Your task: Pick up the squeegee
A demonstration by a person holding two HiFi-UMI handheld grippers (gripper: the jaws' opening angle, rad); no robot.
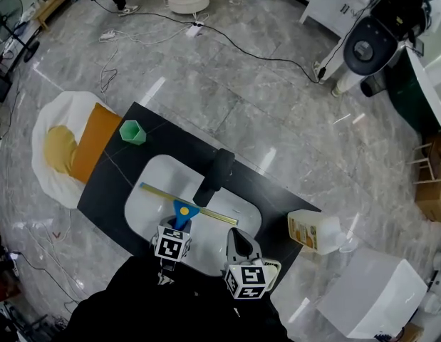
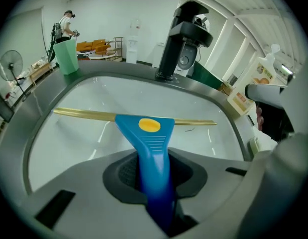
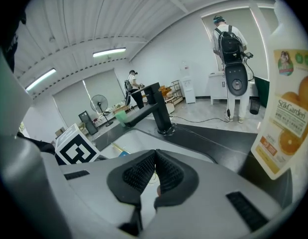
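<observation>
Two hand-held grippers were in your hands at the near edge of the black table point(image 1: 119, 185); your left hand-held gripper point(image 1: 179, 224) was clamped on the blue handle of the squeegee point(image 1: 185, 209), with the jaw pads pressing on both sides of the handle; the handle ran forward from the jaws and widened into a blue head with a yellow oval button; the yellow blade point(image 2: 89, 114) crossed the head at a right angle and reached out to both sides over the white sink point(image 1: 152, 182); whether the blade touched the basin could not be determined. Your right hand-held gripper point(image 1: 237, 236) was just to the right of the left one, above the near right part of the sink; its jaws were pressed together at the tips with nothing between them. One black faucet point(image 1: 215, 176) stood at the far rim of the sink, beyond the blade; a green cup point(image 1: 132, 131) stood at the far left corner of the table; a bottle point(image 1: 314, 231) with an orange label lay at the right end of the table.
</observation>
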